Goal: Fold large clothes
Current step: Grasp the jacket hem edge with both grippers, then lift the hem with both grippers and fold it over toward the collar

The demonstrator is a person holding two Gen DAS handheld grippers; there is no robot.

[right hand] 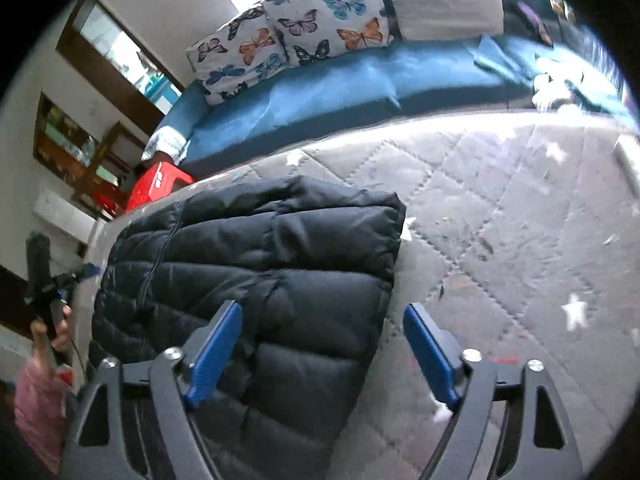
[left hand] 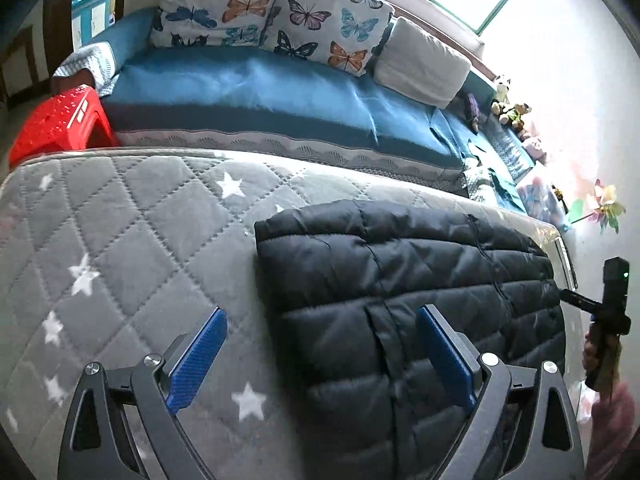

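Note:
A dark navy quilted puffer jacket [left hand: 408,288] lies folded into a thick rectangle on the grey star-patterned quilted mattress [left hand: 120,240]. My left gripper [left hand: 320,316] is open and empty above the jacket's left edge, its blue pads spread wide. In the right wrist view the jacket [right hand: 260,256] lies left of centre on the mattress [right hand: 500,220]. My right gripper [right hand: 324,312] is open and empty above the jacket's right edge. The right gripper also shows in the left wrist view [left hand: 608,304] at the far right, and the left gripper in the right wrist view [right hand: 52,280] at the far left.
Behind the mattress is a blue sofa [left hand: 260,92] with butterfly cushions [left hand: 272,12] and a white pillow [left hand: 424,60]. A red plastic stool [left hand: 60,120] stands at the mattress's far left corner. Soft toys [left hand: 512,108] and a pinwheel [left hand: 604,208] sit at the right.

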